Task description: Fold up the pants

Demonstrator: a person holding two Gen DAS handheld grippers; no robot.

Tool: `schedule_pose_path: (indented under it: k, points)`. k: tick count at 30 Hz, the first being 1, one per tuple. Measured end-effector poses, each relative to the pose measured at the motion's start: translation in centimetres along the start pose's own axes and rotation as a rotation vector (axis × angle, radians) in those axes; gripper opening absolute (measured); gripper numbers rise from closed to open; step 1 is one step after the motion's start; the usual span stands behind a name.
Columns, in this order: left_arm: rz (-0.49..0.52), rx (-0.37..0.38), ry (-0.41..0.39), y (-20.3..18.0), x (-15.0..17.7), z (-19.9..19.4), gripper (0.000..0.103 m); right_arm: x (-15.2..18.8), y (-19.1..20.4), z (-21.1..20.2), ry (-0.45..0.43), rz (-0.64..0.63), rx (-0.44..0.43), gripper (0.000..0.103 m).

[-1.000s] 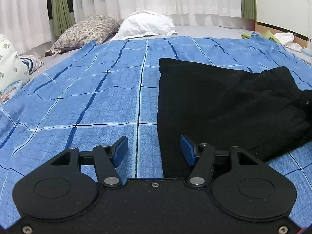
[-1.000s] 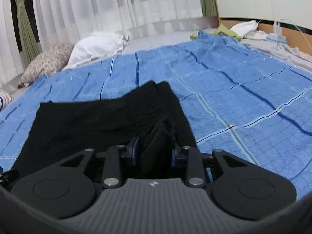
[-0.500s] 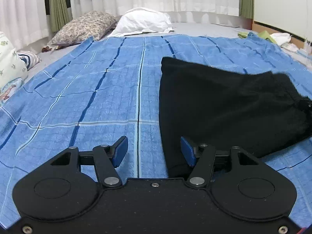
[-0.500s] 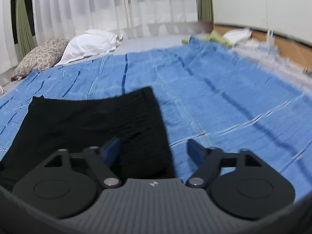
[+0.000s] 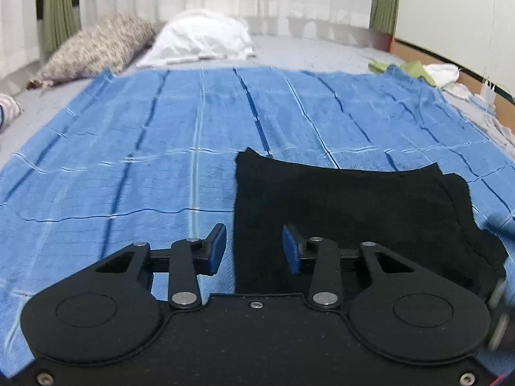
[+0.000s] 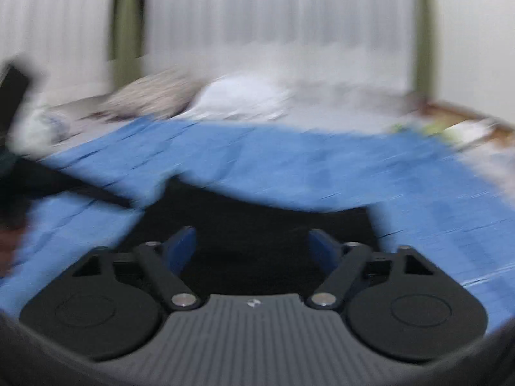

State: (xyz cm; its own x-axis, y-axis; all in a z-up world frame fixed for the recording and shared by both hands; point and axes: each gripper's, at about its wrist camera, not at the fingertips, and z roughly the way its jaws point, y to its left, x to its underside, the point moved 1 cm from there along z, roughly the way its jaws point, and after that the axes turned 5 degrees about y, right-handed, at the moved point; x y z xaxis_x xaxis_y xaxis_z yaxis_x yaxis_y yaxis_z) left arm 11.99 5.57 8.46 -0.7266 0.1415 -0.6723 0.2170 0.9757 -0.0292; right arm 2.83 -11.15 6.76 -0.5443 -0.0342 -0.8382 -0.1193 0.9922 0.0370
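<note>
Pants (image 5: 354,212) are lying loose ahead of both narrowing, empty grippers, left (image 5: 254,251) and right (image 6: 252,247); a careless regrasp risks rumpling the fold.

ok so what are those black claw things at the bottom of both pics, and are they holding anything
Those are two hand-held grippers; a person carries one in each hand, and each has a camera looking along its fingers. One picture is from the left gripper, the other, blurred by motion, from the right gripper. Ahead lie black pants on a blue blanket over a bed, with pillows behind. Neither grips anything: both sets of jaws are closing but stand apart, the blue pads clear of the cloth.
</note>
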Motion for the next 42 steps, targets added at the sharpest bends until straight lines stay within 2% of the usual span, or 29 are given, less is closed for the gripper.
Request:
schedule_pose_path:
  k: [4, 8, 15, 17, 19, 23, 28, 31, 32, 33, 34, 35, 39, 42]
  points:
    - [-0.019, 0.028, 0.062, -0.6, -1.3, 3.6, 0.035, 1.1, 3.7, 2.8, 0.098, -0.027, -0.147, 0.073]
    - [0.012, 0.012, 0.101, -1.4, -1.7, 6.6, 0.035, 2.8, 5.6, 5.6, 0.185, -0.031, -0.17, 0.072]
    - [0.049, -0.038, 0.09, -1.8, -3.6, 9.7, 0.044, 3.5, 5.1, 5.9, 0.167, -0.009, -0.194, 0.071]
    - [0.039, -0.065, 0.092, -1.5, -4.6, 10.9, 0.047, 3.3, 5.1, 5.9, 0.167, -0.014, -0.19, 0.071]
    - [0.002, -0.053, 0.103, -0.9, -5.5, 12.0, 0.05, 3.4, 5.3, 5.7, 0.163, -0.016, -0.189, 0.071]
    - [-0.038, -0.051, 0.097, -0.3, -6.9, 13.7, 0.05, 3.6, 5.3, 5.2, 0.162, -0.012, -0.193, 0.071]
    - [-0.062, -0.127, 0.111, 0.1, -9.0, 16.0, 0.046, 3.5, 5.5, 5.0, 0.163, -0.021, -0.19, 0.071]
    - [-0.085, -0.145, 0.113, 0.5, -10.2, 15.5, 0.043, 2.7, 4.7, 4.1, 0.17, -0.019, -0.222, 0.075]
    - [-0.088, -0.134, 0.096, 0.6, -10.3, 14.9, 0.046, 2.4, 4.0, 3.3, 0.158, -0.012, -0.231, 0.078]
    - [-0.085, -0.116, 0.076, 0.8, -10.2, 14.0, 0.056, 2.2, 3.2, 2.5, 0.139, -0.006, -0.232, 0.084]
    - [-0.078, -0.098, 0.06, 0.9, -10.1, 13.2, 0.067, 2.0, 2.1, 1.7, 0.118, -0.002, -0.221, 0.086]
    - [-0.074, -0.086, 0.047, 1.0, -9.7, 12.3, 0.069, 1.6, 0.7, 1.0, 0.1, 0.003, -0.195, 0.087]
    - [-0.072, -0.036, 0.034, 1.4, -7.4, 8.8, 0.078, 0.9, -5.6, -0.1, 0.081, 0.064, -0.014, 0.088]
    - [-0.084, -0.001, 0.023, 1.6, -4.2, 6.1, 0.081, 1.3, -9.8, -0.4, 0.086, 0.128, 0.122, 0.088]
